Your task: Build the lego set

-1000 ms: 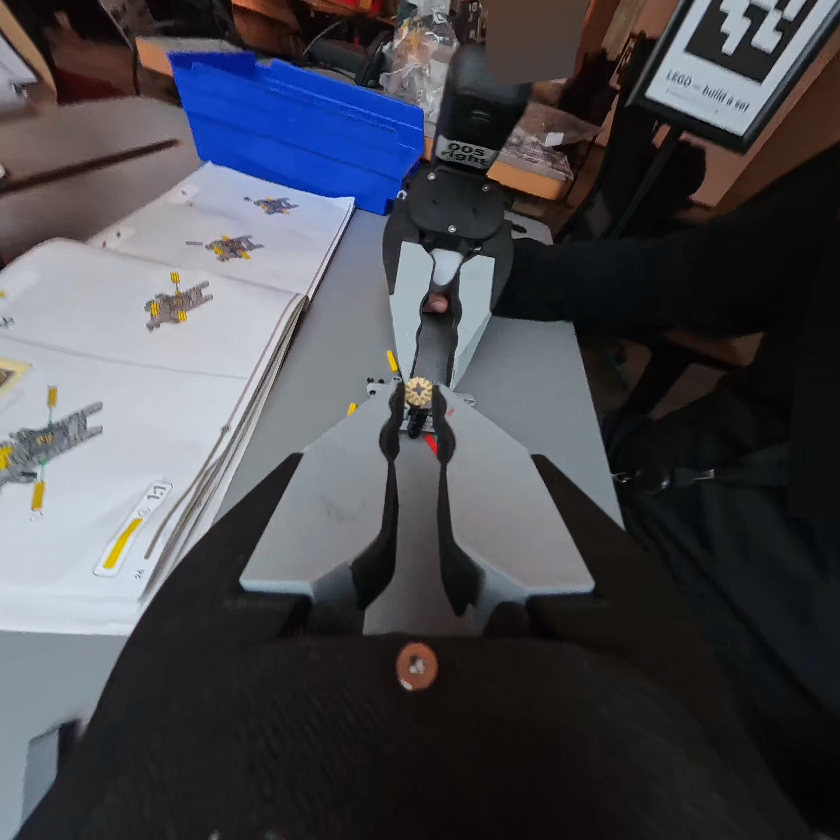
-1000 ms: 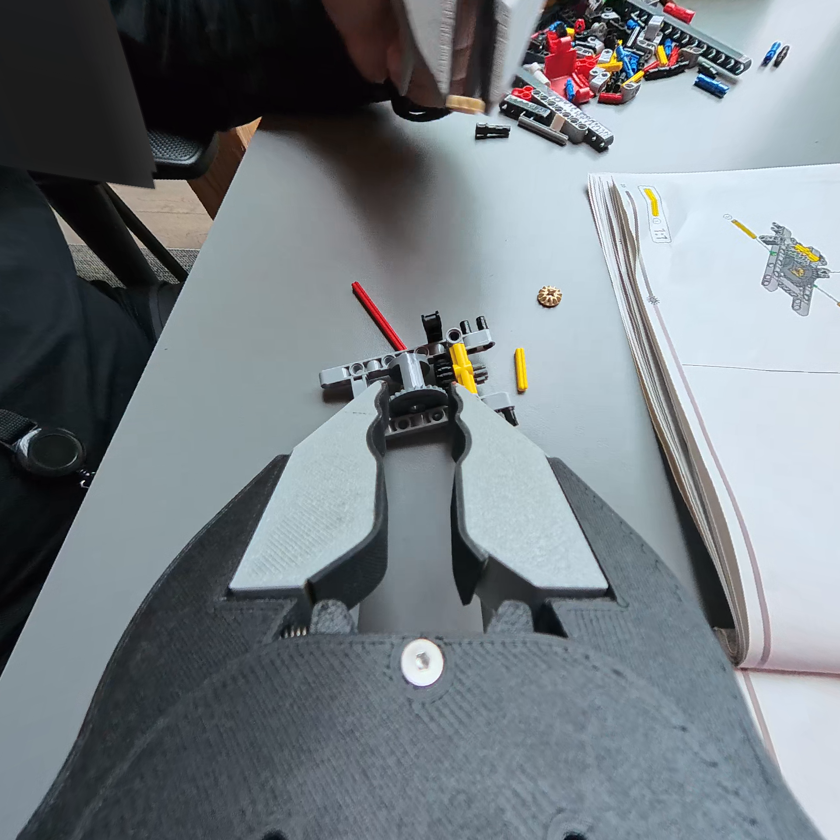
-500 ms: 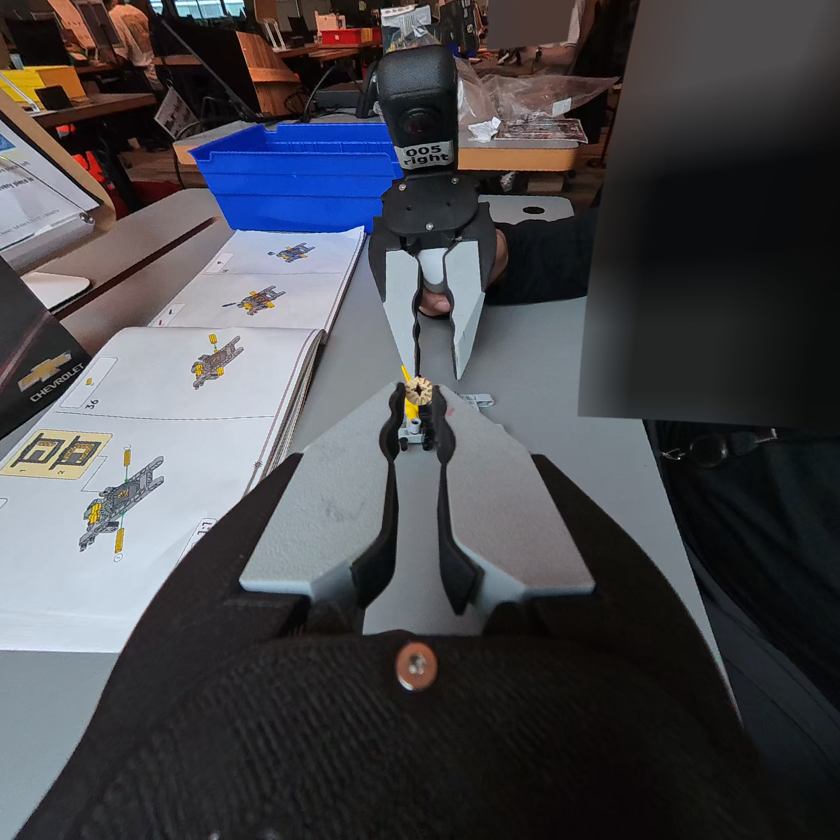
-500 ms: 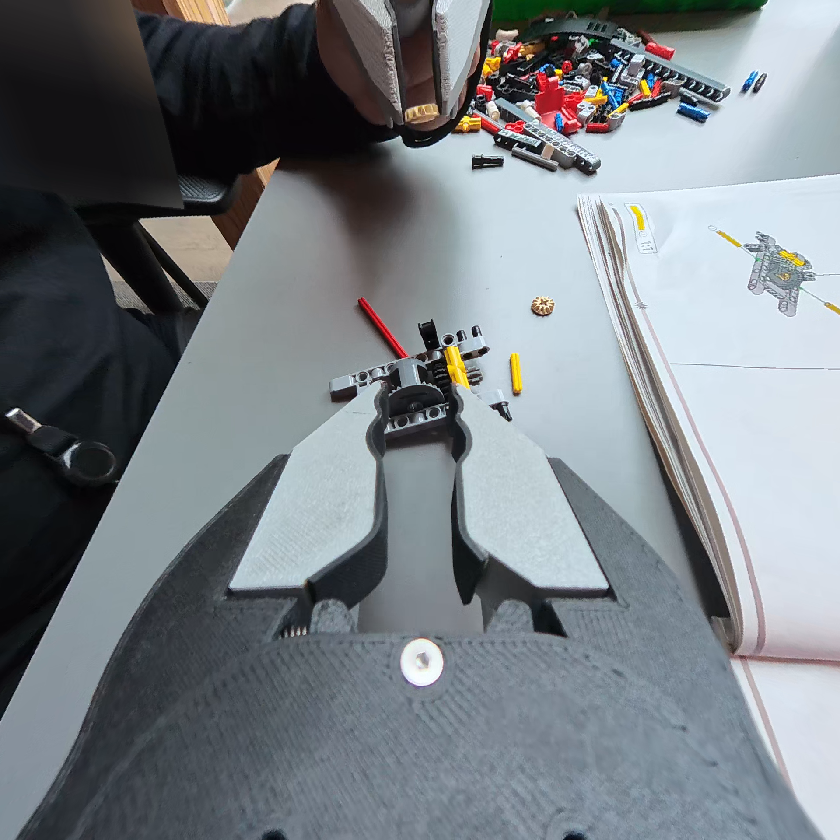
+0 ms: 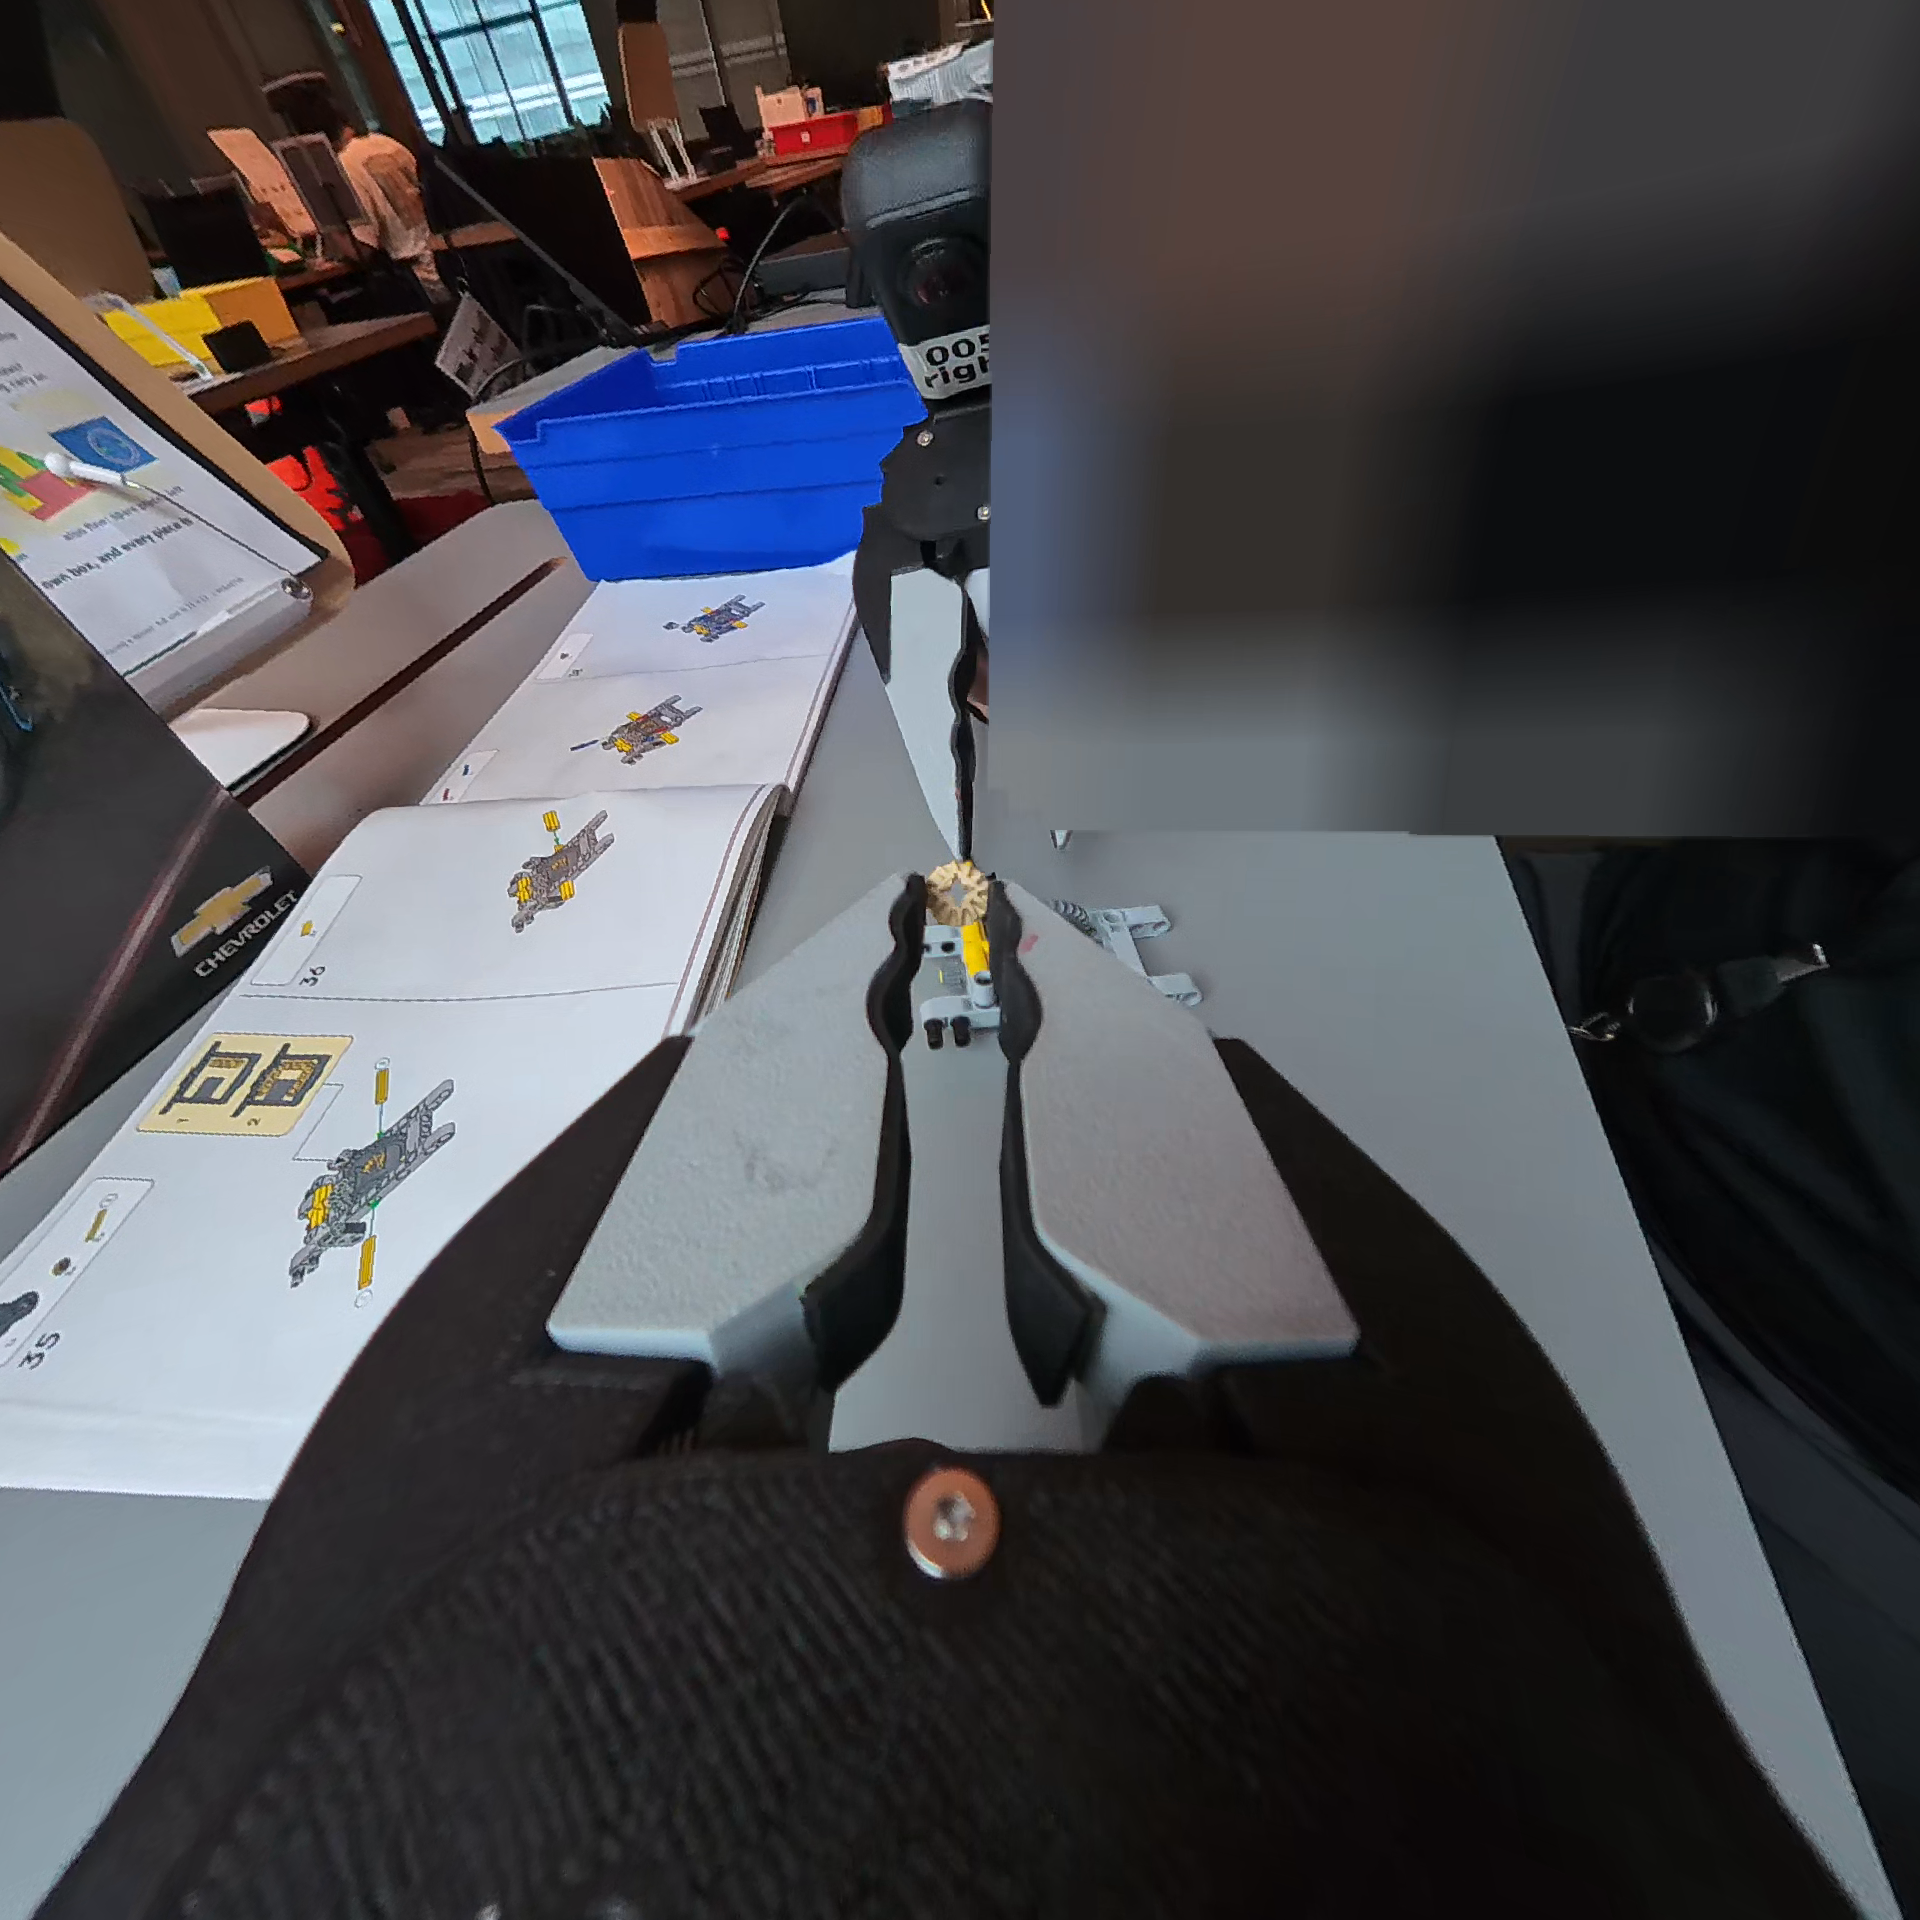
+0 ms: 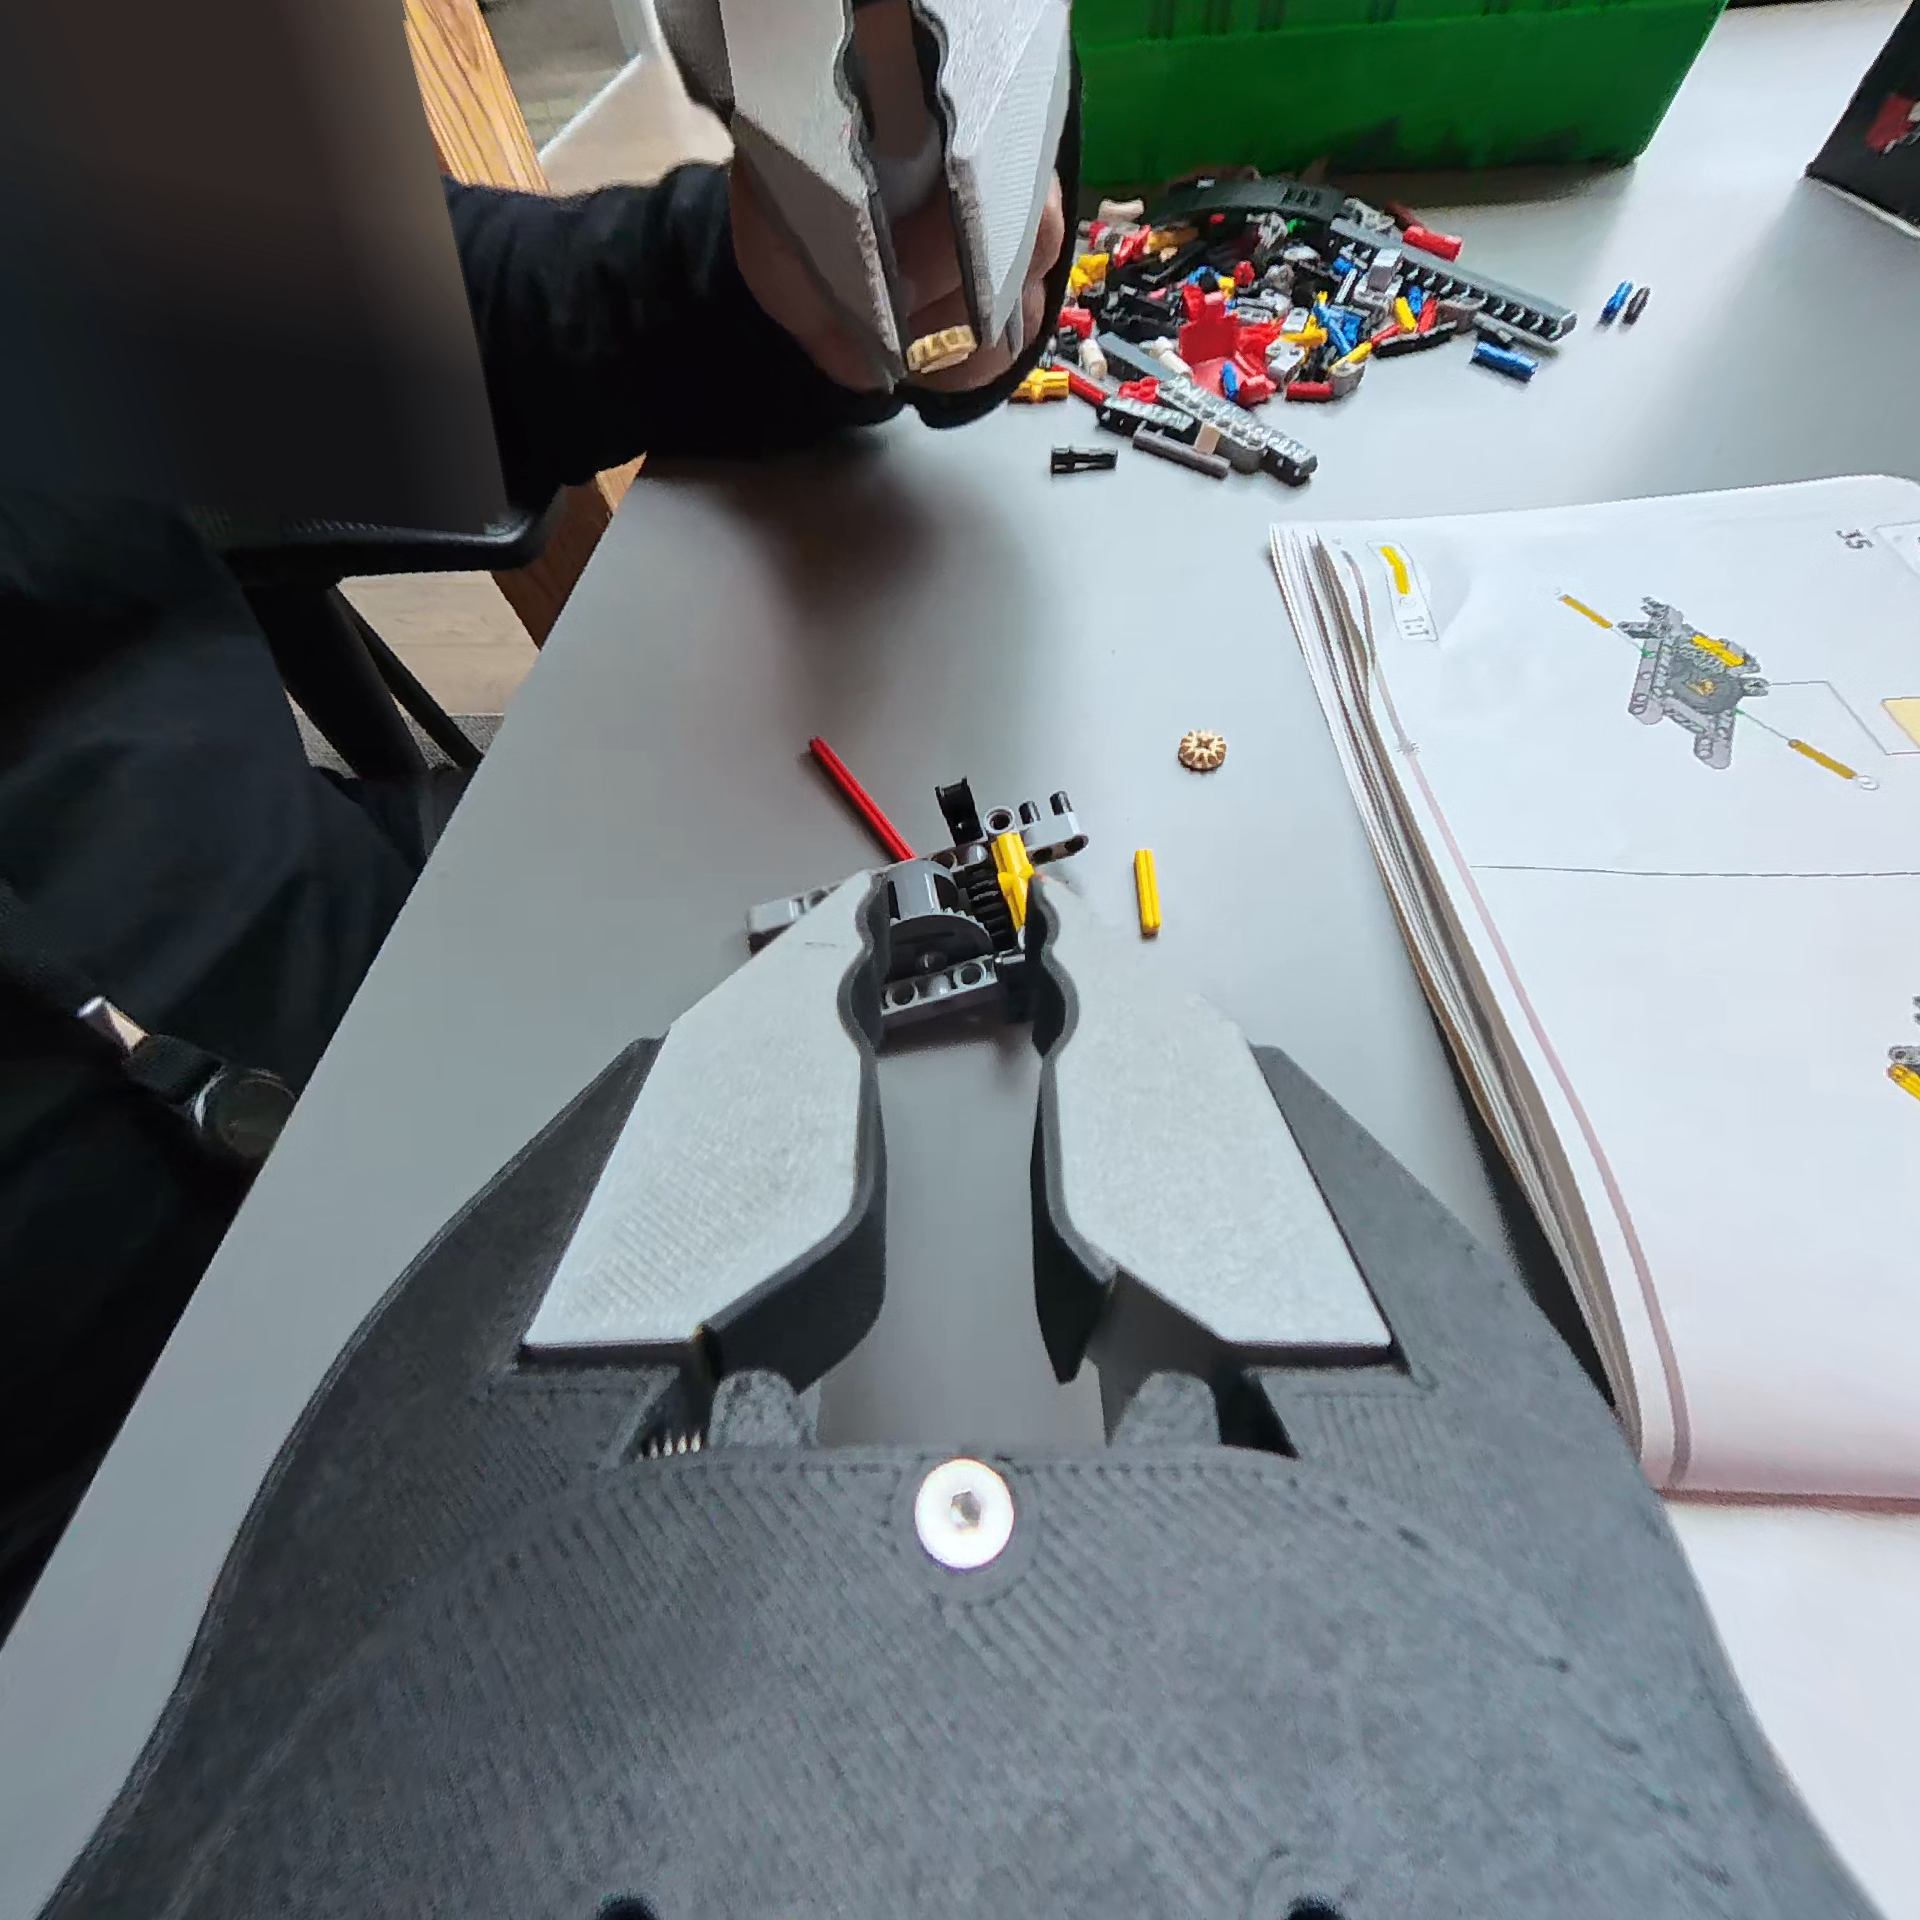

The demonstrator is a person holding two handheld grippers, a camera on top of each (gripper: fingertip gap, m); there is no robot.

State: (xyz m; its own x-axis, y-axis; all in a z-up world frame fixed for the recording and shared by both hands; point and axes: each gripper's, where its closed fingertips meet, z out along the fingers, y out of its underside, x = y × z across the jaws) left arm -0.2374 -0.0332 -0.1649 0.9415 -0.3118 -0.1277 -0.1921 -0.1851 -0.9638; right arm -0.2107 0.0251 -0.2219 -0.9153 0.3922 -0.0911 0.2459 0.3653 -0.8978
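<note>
My left gripper (image 5: pixel 954 896) is shut on a small tan bevel gear (image 5: pixel 954 894) and holds it in the air above the grey table. It shows in the right wrist view (image 6: pixel 940 348) too, at the top, with the gear (image 6: pixel 940 348) at its tips. My right gripper (image 6: pixel 951 935) is shut on the grey, black and yellow lego assembly (image 6: pixel 940 930) resting on the table. The assembly (image 5: pixel 971 977) shows behind the left gripper's tips. A red axle (image 6: pixel 857 798), a loose yellow axle (image 6: pixel 1145 891) and a second tan gear (image 6: pixel 1202 750) lie near the assembly.
An open instruction booklet (image 6: pixel 1662 935) lies right of the assembly; it also shows in the left wrist view (image 5: pixel 416 1039). A pile of loose lego parts (image 6: pixel 1278 312) lies in front of a green bin (image 6: pixel 1382 94). A blue bin (image 5: pixel 717 457) stands beyond the booklet. A person's dark sleeve (image 6: pixel 623 322) reaches in. One gripper's finger ends stand about 9 centimeters off the other's. Measured from the fingertips, the loose yellow axle (image 6: pixel 1145 891) is 5 centimeters or so from the right gripper and 12 centimeters from the left.
The left gripper with the tan gear has come closer to the assembly and tilted up. The right gripper has tilted the assembly up; the gear housing now faces the camera more.
</note>
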